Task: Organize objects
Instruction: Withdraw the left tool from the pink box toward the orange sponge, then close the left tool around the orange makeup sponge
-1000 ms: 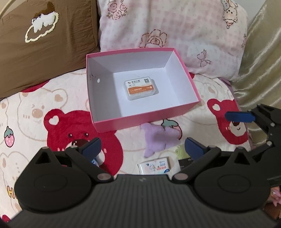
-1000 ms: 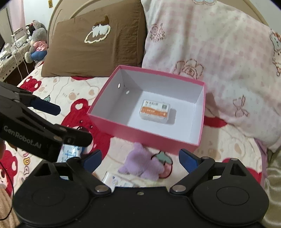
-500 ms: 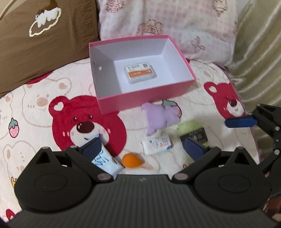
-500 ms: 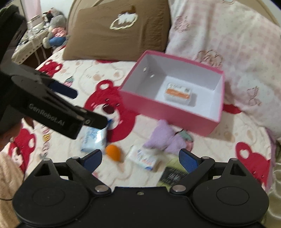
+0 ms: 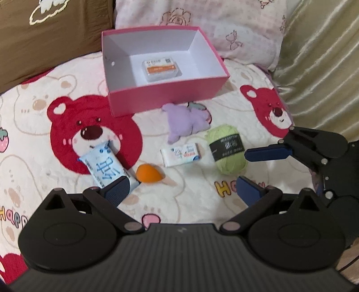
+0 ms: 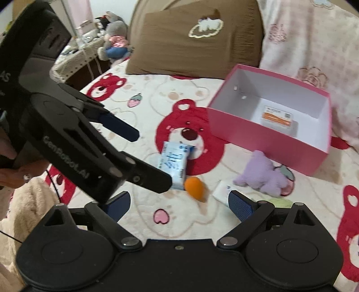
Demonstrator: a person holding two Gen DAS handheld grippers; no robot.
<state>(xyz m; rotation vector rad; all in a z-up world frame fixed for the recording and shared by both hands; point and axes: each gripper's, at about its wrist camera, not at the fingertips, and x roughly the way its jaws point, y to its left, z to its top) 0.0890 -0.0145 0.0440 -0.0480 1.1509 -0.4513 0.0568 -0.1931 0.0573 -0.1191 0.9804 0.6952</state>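
A pink box (image 5: 166, 98) with white walls sits on the bed and holds an orange-labelled case (image 5: 161, 69); the box also shows in the right wrist view (image 6: 264, 132). In front lie a purple plush (image 5: 186, 122), a green yarn ball (image 5: 226, 149), a small white packet (image 5: 181, 154), an orange egg-shaped sponge (image 5: 148, 173) and a blue tissue pack (image 5: 105, 166). My left gripper (image 5: 182, 191) is open and empty above the near bedsheet. My right gripper (image 6: 178, 205) is open and empty; one of its fingers (image 5: 264, 153) is by the yarn.
A brown pillow (image 5: 44, 38) and a pink pillow (image 5: 202, 20) lean behind the box. A gold cushion (image 5: 320, 67) stands at the right. A side table with plush toys (image 6: 112, 42) is beyond the bed's left edge.
Both grippers have pulled back from the box, so it looks smaller and the loose items in front of it have come into view. Both stay open.
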